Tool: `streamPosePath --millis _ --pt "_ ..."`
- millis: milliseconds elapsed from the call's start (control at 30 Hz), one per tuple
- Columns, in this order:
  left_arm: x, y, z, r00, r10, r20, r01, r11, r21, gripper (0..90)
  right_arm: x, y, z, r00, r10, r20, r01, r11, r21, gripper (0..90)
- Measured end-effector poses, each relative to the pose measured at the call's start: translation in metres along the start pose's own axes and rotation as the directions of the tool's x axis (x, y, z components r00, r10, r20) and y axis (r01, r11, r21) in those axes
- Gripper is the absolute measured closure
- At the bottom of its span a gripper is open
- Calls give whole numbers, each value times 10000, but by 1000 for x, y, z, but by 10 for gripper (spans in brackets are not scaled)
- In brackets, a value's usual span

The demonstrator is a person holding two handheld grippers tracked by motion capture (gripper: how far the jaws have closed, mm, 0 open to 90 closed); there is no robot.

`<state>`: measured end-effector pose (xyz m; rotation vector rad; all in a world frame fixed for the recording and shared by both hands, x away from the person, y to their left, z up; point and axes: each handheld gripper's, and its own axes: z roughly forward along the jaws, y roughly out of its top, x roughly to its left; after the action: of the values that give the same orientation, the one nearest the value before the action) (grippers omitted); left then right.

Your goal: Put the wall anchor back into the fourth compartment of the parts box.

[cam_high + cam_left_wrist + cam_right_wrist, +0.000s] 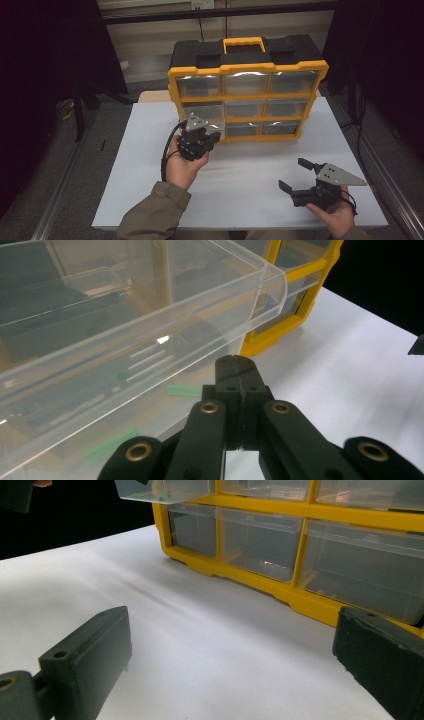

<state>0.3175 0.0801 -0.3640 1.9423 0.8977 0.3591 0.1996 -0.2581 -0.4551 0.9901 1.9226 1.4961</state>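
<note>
White table (150, 150) on grey floor (80, 165), dim room.

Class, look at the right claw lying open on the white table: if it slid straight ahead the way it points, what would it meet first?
Probably the yellow organizer's bottom row of clear drawers; the white table between looks free.

The drawer (125, 340) runs off frame; its green bits (182, 389) blur.

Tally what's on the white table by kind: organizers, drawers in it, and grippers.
Yellow and black organizer: 1
Clear drawers in its front, three rows of three: 9 (one, the pulled-out drawer, at the left gripper)
Grippers: 2, the left gripper shut, the right gripper open
Total: 12
</note>
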Motion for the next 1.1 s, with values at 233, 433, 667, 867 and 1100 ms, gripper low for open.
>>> streamPosePath --millis 233,433,667,867,1100 --pt "1 1 0 10000 78 -36 -78 10000 25 900 0 0 0 10000 11 -10 -12 10000 -16 23" --pt "2 0 0 10000 -46 4 46 10000 -58 900 0 0 0 10000 4 -14 -4 10000 -25 23" --pt "4 -1 0 9999 -149 16 149 9999 -2 900 1 0 0 10000 0 -20 0 10000 -12 23" --pt "10 -5 -4 9996 -277 -18 277 9996 86 900 0 0 0 10000 1 -22 -1 10000 -13 23" --pt "12 -6 -7 9994 -247 -258 251 9996 134 900 1 0 1 10000 -6 -38 6 10000 -11 23"
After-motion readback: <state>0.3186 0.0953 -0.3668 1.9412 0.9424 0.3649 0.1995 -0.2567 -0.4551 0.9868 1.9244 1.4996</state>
